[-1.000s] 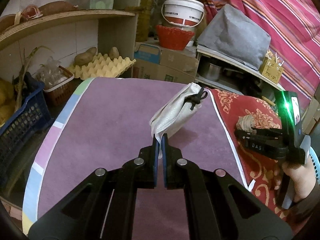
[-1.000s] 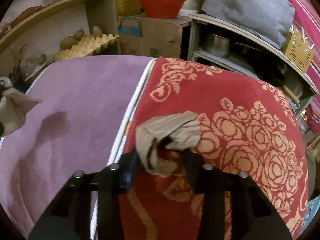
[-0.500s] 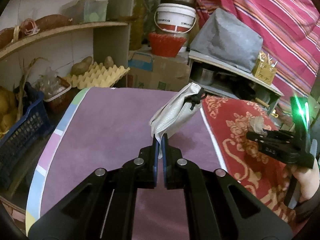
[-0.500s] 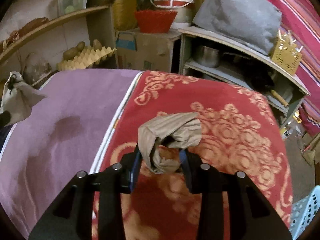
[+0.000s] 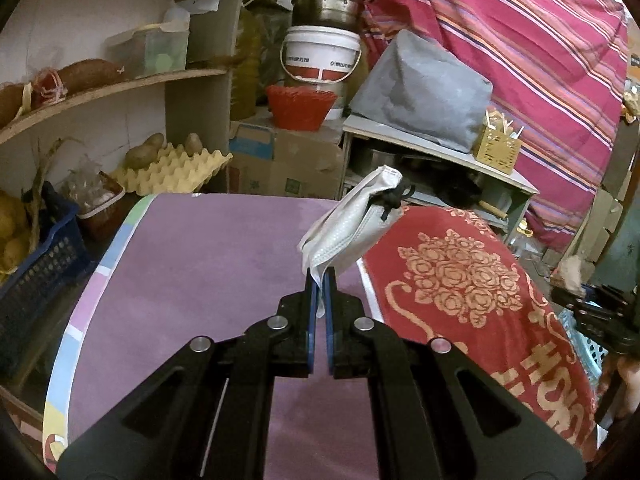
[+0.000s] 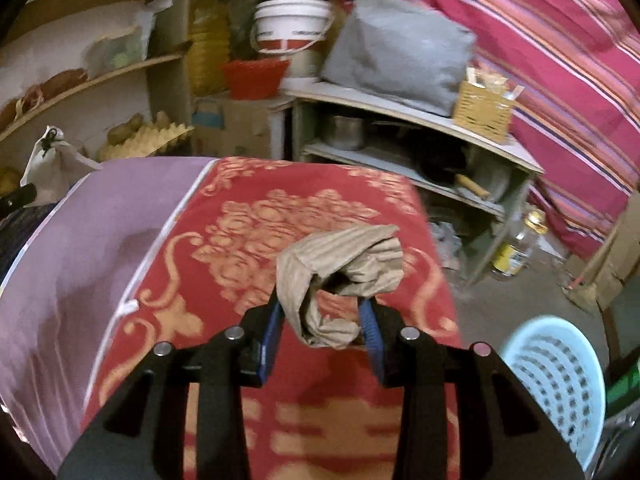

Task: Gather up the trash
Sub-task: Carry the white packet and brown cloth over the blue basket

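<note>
My left gripper [image 5: 319, 280] is shut on the corner of a white face mask [image 5: 352, 224] with knotted black ear loops, held up above the purple cloth [image 5: 200, 264]. My right gripper [image 6: 322, 312] is shut on a crumpled beige paper wad [image 6: 340, 272], lifted over the red rose-patterned cloth [image 6: 280, 216]. In the right wrist view the face mask [image 6: 52, 164] shows at the far left. In the left wrist view the right gripper [image 5: 588, 300] and its wad sit at the right edge. A pale blue perforated basket [image 6: 556, 376] stands on the floor to the right.
Behind the cloths stand a shelf with an egg tray [image 5: 172, 172], cardboard boxes, a red basket [image 5: 300, 106], a white bucket [image 5: 320, 56] and a grey covered item [image 5: 420, 92]. A dark blue crate [image 5: 36, 264] sits left. A bottle [image 6: 520, 244] stands on the floor.
Both grippers have risen and swung right with their loads. The right one moved farther, off toward the red cloth's right edge, bringing the blue basket into view.
</note>
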Motion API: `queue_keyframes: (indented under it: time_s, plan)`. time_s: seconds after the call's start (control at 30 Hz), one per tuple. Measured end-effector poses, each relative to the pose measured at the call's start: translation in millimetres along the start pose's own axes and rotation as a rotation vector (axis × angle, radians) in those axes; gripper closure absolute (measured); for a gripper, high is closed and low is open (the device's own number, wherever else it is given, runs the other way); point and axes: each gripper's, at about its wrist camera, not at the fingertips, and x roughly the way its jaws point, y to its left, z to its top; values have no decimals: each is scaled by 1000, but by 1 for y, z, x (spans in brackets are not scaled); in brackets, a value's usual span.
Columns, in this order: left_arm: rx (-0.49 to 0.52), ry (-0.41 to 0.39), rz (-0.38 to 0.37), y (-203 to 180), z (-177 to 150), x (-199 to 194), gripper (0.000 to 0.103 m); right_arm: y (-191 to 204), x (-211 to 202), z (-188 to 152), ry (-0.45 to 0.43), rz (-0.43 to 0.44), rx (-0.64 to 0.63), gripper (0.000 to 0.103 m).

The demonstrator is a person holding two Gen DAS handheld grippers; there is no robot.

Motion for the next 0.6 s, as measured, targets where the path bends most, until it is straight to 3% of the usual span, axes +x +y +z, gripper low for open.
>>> queue_keyframes:
  time_s: [0.17, 0.6]
  plan:
    - [25, -12, -5, -26, 1, -7, 101, -42, -20, -16, -20, -53, 43, 66]
    - [134, -32, -77, -122, -2, -16, 101, -122, -46, -58, -8, -79, 111, 66]
